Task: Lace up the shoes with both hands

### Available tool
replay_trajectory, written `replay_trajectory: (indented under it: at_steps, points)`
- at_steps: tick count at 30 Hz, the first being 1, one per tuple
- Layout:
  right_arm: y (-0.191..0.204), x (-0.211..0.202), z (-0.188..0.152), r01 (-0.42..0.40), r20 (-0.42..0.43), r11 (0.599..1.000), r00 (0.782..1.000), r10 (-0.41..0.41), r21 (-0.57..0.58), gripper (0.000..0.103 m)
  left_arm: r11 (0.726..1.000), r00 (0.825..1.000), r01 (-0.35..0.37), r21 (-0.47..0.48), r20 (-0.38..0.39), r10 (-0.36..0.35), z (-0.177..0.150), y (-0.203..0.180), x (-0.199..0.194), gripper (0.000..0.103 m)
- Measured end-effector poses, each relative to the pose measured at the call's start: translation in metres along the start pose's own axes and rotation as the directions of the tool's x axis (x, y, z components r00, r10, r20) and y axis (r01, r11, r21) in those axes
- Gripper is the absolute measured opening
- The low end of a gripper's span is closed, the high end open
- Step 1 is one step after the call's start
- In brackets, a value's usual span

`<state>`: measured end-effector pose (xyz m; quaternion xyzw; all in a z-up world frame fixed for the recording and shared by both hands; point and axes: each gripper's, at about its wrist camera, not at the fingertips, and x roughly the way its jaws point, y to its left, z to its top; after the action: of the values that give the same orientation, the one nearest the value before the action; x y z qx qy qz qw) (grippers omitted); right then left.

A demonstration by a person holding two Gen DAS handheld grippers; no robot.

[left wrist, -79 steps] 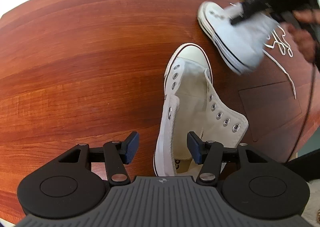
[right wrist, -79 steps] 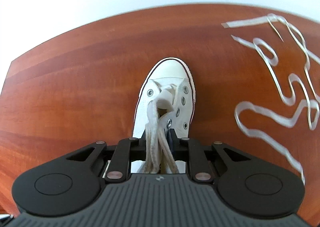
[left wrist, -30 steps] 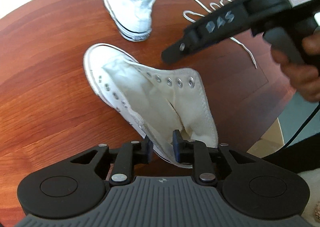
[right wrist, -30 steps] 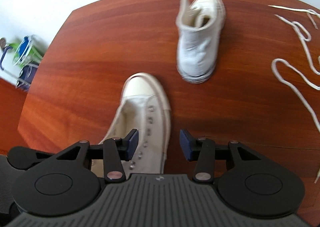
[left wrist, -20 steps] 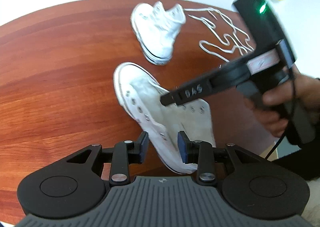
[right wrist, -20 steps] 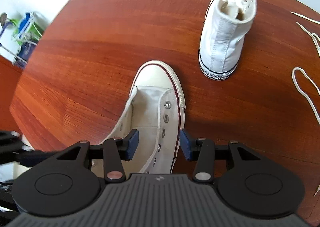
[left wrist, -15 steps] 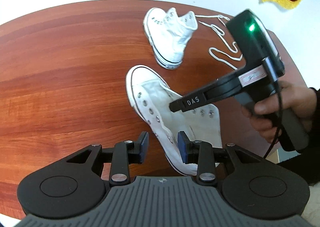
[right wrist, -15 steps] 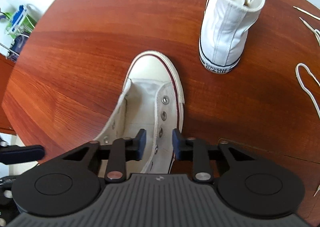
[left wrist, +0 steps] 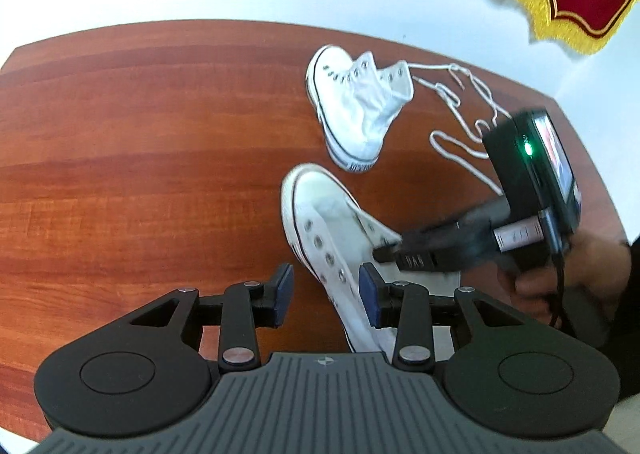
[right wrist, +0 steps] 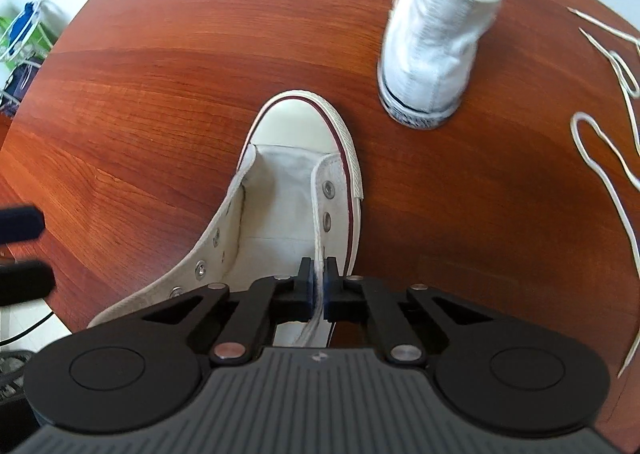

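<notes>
Your right gripper [right wrist: 317, 286] has just closed, pinching the near shoe's [right wrist: 280, 190] right eyelet flap, probably to steady it for lacing. Your left gripper [left wrist: 326, 294] has just spread wider, pads straddling that shoe's other flap without pressing. Laces [right wrist: 600, 158] lie right of the shoe.

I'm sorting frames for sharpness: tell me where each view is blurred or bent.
Left wrist view: the right tongs and the hand holding them are motion-smeared; the far shoe stays crisp; the table edge bows from the fisheye. Right wrist view: the far shoe is streaked, the near shoe sharp.
</notes>
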<state>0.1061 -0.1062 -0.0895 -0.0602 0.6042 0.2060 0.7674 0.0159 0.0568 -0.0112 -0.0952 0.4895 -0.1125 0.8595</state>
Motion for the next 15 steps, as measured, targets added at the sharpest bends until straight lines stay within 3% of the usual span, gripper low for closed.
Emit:
replay_trajectory:
  at_steps: [10,15]
  points:
    - [-0.043,-0.022,-0.028,0.008,0.026,0.989,1.0,-0.012,0.15,0.004,0.996,0.998,0.033,0.08,-0.064,-0.028,0.008,-0.018,0.035,0.039]
    - [-0.046,-0.032,-0.037,-0.01,0.054,0.99,0.999,0.002,0.143,0.004,0.99,0.996,0.054,0.127,-0.084,-0.044,0.011,-0.034,0.049,0.039]
